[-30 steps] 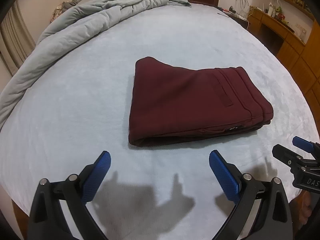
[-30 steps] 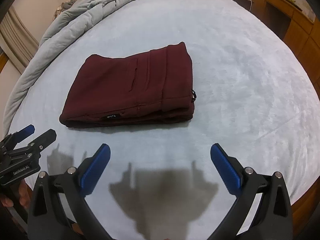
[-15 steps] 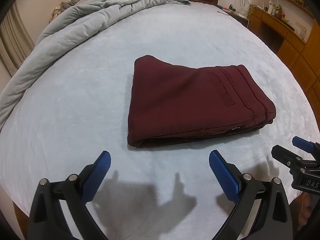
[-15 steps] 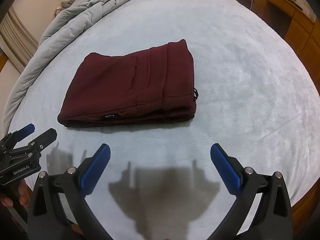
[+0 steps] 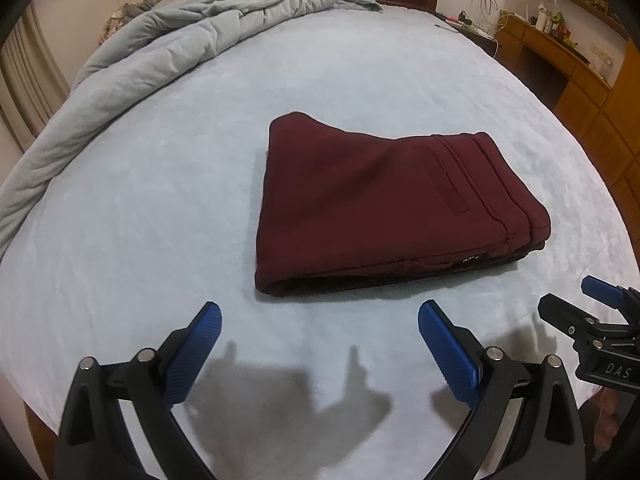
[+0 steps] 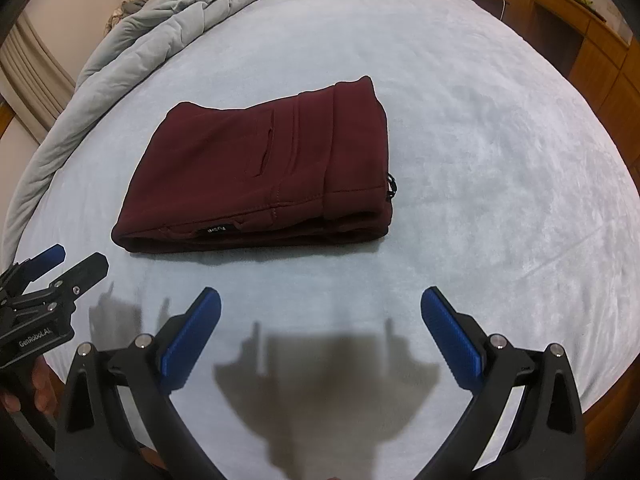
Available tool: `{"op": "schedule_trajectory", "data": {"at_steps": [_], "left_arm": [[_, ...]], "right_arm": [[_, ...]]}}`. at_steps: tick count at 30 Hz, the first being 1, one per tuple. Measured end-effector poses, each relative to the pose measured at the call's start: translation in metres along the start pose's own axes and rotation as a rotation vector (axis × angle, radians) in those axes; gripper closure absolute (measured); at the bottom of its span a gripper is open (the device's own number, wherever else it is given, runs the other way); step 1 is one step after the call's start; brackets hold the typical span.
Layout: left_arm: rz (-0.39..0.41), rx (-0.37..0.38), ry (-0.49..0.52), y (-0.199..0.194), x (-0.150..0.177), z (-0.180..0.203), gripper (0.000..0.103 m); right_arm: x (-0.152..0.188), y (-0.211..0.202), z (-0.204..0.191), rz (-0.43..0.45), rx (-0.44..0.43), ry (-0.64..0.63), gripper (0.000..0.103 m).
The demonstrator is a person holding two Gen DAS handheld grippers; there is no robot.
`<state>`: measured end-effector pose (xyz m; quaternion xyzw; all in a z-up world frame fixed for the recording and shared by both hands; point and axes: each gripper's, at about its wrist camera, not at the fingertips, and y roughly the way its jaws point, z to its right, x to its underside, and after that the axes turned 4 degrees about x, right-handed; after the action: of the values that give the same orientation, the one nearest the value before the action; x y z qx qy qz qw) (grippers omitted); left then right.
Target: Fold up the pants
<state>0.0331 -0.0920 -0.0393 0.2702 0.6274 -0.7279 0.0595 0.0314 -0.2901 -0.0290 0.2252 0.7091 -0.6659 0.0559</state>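
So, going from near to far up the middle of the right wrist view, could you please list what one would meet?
Open right tool → bare pale blue bedsheet → folded maroon fleece pants → rumpled grey quilt.

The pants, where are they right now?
The folded pants lie mid-bed, ahead of both open grippers, left and right, with the quilt far left.

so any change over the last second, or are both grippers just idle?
Almost none. The folded maroon fleece pants drift slightly in both views, so the cameras shifted a touch. Nothing was taken hold of or let go. The left gripper and right gripper keep their jaws wide open, short of the pants, above the pale blue bed sheet.
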Motion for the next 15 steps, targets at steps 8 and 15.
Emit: {"op": "schedule_trajectory", "data": {"at_steps": [8, 15], "left_arm": [[0.0, 0.003, -0.009, -0.0004, -0.0008, -0.0018, 0.004], [0.004, 0.004, -0.004, -0.0014, -0.0004, -0.0009, 0.004]], "right_arm": [[-0.0018, 0.0021, 0.0036, -0.001, -0.008, 0.0, 0.003], [-0.0023, 0.0016, 0.0044, 0.001, -0.004, 0.0, 0.003]]}}
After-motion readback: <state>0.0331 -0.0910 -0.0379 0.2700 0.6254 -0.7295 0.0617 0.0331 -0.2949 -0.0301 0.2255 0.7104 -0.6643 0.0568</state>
